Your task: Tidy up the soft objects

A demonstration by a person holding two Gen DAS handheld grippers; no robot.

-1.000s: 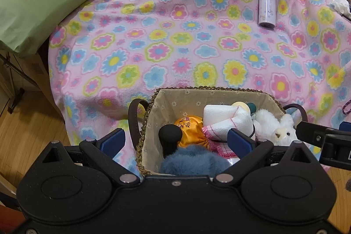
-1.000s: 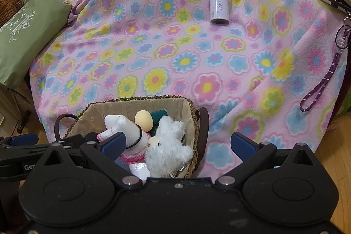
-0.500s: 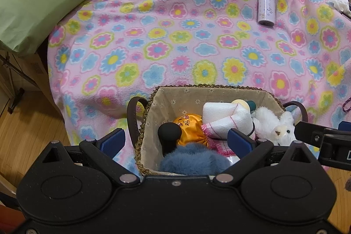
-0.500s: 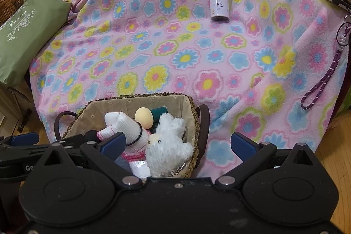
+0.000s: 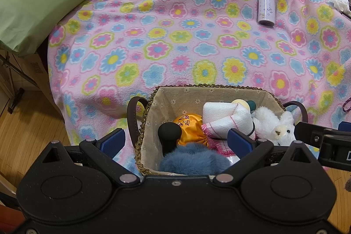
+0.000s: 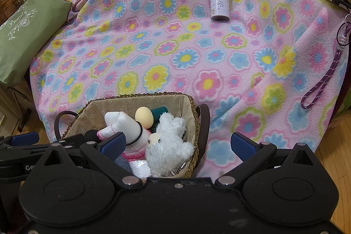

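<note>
Already the soft toys point(image 5: 272, 126) fill the basket point(image 5: 210, 87), both grippers' jaws apart and empty: either sorted or awaiting unpacking.

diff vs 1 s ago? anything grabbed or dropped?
Nothing grabbed or let go. Both views crept slightly forward and up: the basket and bottle sit marginally lower in frame. The left gripper and right gripper remain open and empty. The plush toy, rolled towel and other basket contents are unmoved.
</note>
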